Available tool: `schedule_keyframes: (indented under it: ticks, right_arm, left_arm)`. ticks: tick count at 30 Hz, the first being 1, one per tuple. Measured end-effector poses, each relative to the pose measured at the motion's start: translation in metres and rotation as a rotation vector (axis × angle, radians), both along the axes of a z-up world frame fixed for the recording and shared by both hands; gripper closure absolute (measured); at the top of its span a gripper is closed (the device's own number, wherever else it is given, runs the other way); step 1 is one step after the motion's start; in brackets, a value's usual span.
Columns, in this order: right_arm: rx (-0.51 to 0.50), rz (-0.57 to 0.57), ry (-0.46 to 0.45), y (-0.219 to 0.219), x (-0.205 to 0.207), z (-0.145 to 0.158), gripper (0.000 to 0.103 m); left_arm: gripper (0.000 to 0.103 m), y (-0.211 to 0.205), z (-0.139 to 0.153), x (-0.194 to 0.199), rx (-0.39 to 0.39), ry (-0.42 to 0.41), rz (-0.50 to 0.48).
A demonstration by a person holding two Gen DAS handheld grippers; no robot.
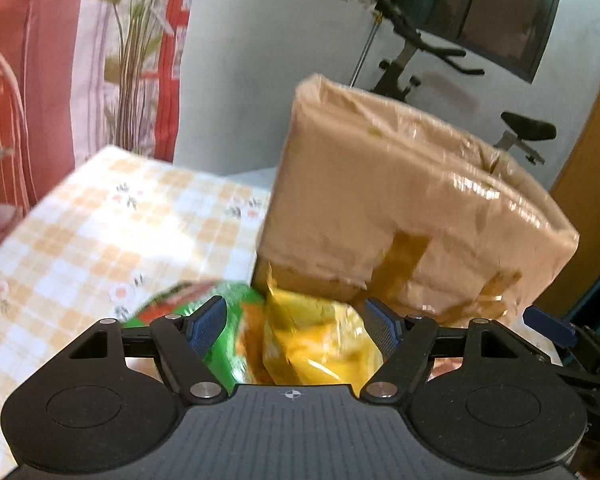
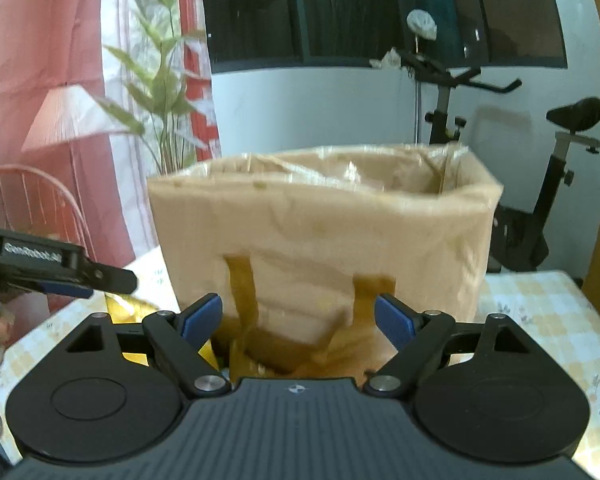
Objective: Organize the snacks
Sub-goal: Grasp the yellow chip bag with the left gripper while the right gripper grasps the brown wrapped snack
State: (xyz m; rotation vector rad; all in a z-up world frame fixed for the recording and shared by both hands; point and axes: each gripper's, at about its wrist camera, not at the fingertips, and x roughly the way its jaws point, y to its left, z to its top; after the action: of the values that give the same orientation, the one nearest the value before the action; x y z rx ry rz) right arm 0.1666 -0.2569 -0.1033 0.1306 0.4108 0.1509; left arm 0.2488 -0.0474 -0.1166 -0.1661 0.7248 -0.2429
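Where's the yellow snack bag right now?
In the left wrist view, the yellow snack bag lies on the checked tablecloth, right of the green snack bag, at the foot of the cardboard box.

Both tongs point forward and tilt downward with their blue pads spread wide and nothing clamped, the left tongs [image 1: 296,322] at nine o'clock of the right tongs [image 2: 298,318].

Counted: one cardboard box [image 2: 324,232]; two snack packets, one green [image 1: 220,320], one yellow [image 1: 312,340]; two grippers, left gripper [image 1: 296,324], right gripper [image 2: 298,318].
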Motion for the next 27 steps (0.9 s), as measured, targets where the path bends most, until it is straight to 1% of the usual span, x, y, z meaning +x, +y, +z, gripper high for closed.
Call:
schedule_keyframes:
  ticks: [4,9,10,19,21,22,23,24,26,27]
  right_arm:
    - [-0.009,-0.003,0.031,-0.001,-0.002,-0.011,0.017]
    - [0.008,-0.023,0.060,-0.008,-0.003,-0.021,0.017]
    - [0.011,-0.026,0.064,-0.008,-0.003,-0.022,0.017]
    - [0.024,-0.028,0.087,-0.011,-0.004,-0.028,0.017]
    - [0.026,-0.032,0.096,-0.012,-0.005,-0.030,0.017]
    - [0.027,-0.034,0.102,-0.012,-0.005,-0.031,0.017]
    - [0.028,-0.035,0.107,-0.011,-0.005,-0.033,0.017]
    - [0.027,-0.037,0.114,-0.011,-0.005,-0.034,0.017]
    - [0.027,-0.043,0.129,-0.011,-0.004,-0.038,0.017]
    - [0.026,-0.045,0.139,-0.011,-0.004,-0.040,0.017]
  left_arm:
    - [0.023,-0.006,-0.011,0.003,-0.013,0.037,-0.017]
    - [0.020,-0.012,-0.023,0.010,-0.040,0.061,-0.023]
    - [0.018,-0.015,-0.025,0.011,-0.035,0.061,-0.022]
    - [0.018,-0.035,-0.041,0.015,0.060,0.077,-0.012]
    - [0.021,-0.031,-0.043,0.013,0.051,0.078,-0.012]
    - [0.030,-0.029,-0.042,0.012,0.055,0.075,-0.006]
    - [0.030,-0.027,-0.040,0.011,0.058,0.081,-0.003]
    - [0.031,-0.023,-0.037,0.009,0.042,0.080,0.001]
    - [0.032,-0.015,-0.030,0.001,-0.003,0.051,0.004]
    - [0.032,-0.013,-0.025,-0.004,-0.008,0.030,0.006]
